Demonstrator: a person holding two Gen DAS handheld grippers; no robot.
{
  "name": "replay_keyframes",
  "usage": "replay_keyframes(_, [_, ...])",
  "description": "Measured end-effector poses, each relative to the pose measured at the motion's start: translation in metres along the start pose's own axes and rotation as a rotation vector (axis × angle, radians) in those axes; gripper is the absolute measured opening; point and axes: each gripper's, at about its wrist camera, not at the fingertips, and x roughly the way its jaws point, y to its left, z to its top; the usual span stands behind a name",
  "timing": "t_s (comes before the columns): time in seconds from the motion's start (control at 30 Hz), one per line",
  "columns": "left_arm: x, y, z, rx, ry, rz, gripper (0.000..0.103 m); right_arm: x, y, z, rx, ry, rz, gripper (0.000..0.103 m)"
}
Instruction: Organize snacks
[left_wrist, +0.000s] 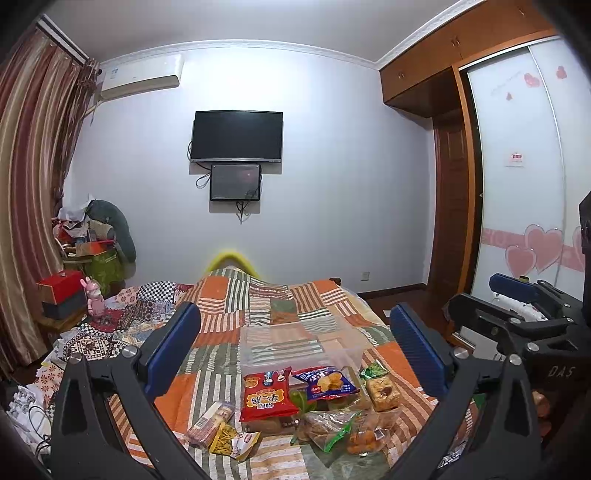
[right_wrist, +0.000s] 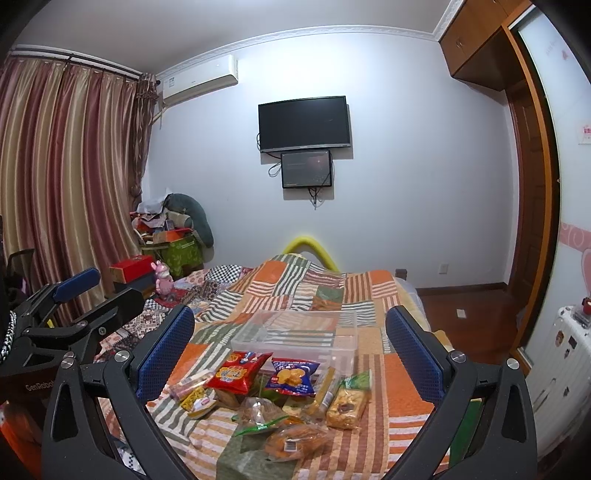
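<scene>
Looks like nothing's sorted yet; the clear bin (left_wrist: 299, 347) sits empty on the quilt (left_wrist: 258, 306), snack pile (left_wrist: 295, 406) just near of it; left gripper (left_wrist: 295, 354) and right gripper (right_wrist: 290, 354) both spread wide, holding nothing.

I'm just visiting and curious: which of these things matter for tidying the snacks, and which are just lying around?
For the job:
red snack bag
blue chip bag
clear plastic bin

Just lying about:
pink rabbit toy
red box
wall TV

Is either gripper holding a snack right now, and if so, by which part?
Nothing is held. The left gripper and right gripper are both open above the colourful snack packets on the striped patchwork quilt.
</scene>
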Motion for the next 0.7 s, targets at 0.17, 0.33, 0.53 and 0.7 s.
replay_keyframes(0.17, [-0.0012, -0.0008, 0.0010, -0.004, 0.002, 0.000, 0.103, -0.0011, 0.0009, 0.0015, -0.007, -0.010, -0.007, 0.103])
replay_keyframes(0.33, [-0.0005, -0.0016, 0.0014, -0.003, 0.000, 0.003, 0.103, -0.0009, 0.0011, 0.0011, -0.010, -0.016, -0.010, 0.103])
replay_keyframes(0.53, [0.0004, -0.0026, 0.0010, 0.004, -0.003, 0.013, 0.103, -0.0007, 0.0013, 0.0002, -0.010, -0.017, -0.009, 0.103])
replay_keyframes(0.7, [0.0011, -0.0022, 0.0010, 0.002, 0.001, 0.010, 0.103, -0.0010, 0.0010, 0.0002, -0.006, -0.019, -0.006, 0.103])
